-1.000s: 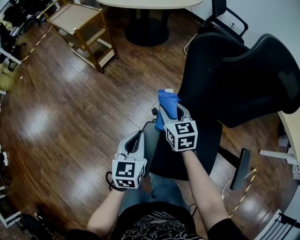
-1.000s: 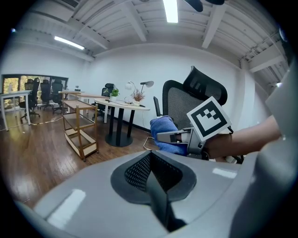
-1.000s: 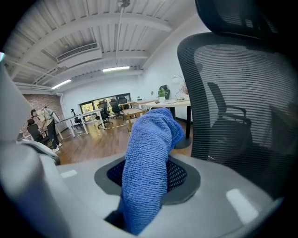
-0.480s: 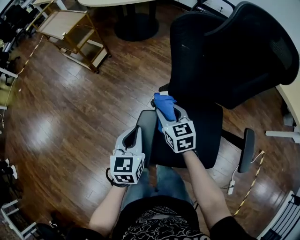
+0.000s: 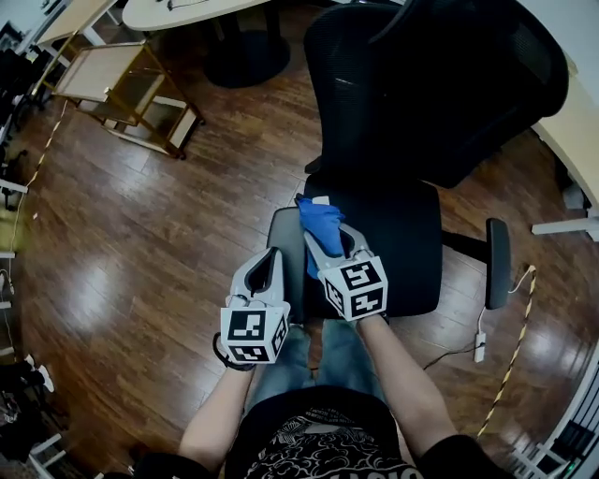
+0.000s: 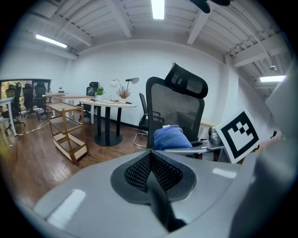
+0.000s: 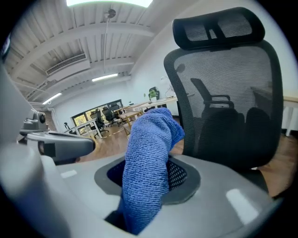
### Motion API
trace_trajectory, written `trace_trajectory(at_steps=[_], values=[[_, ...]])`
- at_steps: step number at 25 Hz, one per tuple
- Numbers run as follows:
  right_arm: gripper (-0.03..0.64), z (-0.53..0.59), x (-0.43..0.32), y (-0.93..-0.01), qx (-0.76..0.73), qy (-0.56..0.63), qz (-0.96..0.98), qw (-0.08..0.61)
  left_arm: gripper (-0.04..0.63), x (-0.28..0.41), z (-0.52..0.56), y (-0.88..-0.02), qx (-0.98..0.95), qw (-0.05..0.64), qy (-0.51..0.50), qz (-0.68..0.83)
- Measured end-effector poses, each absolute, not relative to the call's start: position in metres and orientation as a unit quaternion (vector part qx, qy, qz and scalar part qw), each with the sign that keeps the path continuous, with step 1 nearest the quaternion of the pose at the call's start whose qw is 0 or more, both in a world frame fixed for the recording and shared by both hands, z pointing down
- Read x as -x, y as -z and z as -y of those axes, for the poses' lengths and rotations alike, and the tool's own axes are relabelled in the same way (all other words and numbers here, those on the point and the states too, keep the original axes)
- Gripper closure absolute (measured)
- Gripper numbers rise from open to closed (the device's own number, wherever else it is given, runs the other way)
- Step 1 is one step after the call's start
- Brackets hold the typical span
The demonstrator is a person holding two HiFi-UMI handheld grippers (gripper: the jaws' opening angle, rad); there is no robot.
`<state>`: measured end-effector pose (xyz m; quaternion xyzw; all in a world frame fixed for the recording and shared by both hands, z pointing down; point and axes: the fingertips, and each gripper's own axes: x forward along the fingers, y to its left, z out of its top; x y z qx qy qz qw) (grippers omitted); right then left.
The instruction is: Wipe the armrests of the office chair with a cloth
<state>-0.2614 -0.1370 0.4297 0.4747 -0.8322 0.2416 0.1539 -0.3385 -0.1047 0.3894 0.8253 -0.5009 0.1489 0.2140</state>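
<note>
The blue cloth (image 7: 148,153) is clamped between the jaws of the right gripper (image 7: 145,183). It is positioned at the far end of the left armrest (image 5: 284,229) of the office chair (image 5: 421,103), by the seat edge; contact with the pad cannot be confirmed. The left gripper (image 6: 152,163) is held just left of that armrest, jaws brought together with nothing between them.

Dark, glossy wood-plank floor (image 5: 122,215) throws back glare from the ceiling strip lights (image 6: 157,8). A shelved wooden trolley (image 5: 117,89) stands near a pale round table (image 5: 187,11) on a black pedestal, with white walls (image 6: 107,60) behind.
</note>
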Motion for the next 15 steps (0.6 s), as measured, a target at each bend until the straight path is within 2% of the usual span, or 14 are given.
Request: trace_trajectory(at_steps=[15], values=[[0.469,0.047,0.268,-0.429,-0.525,-0.257,0.799,0.141,0.591,0.334,0.063,-0.385,-0.858,0.202,-0.154,0.447]])
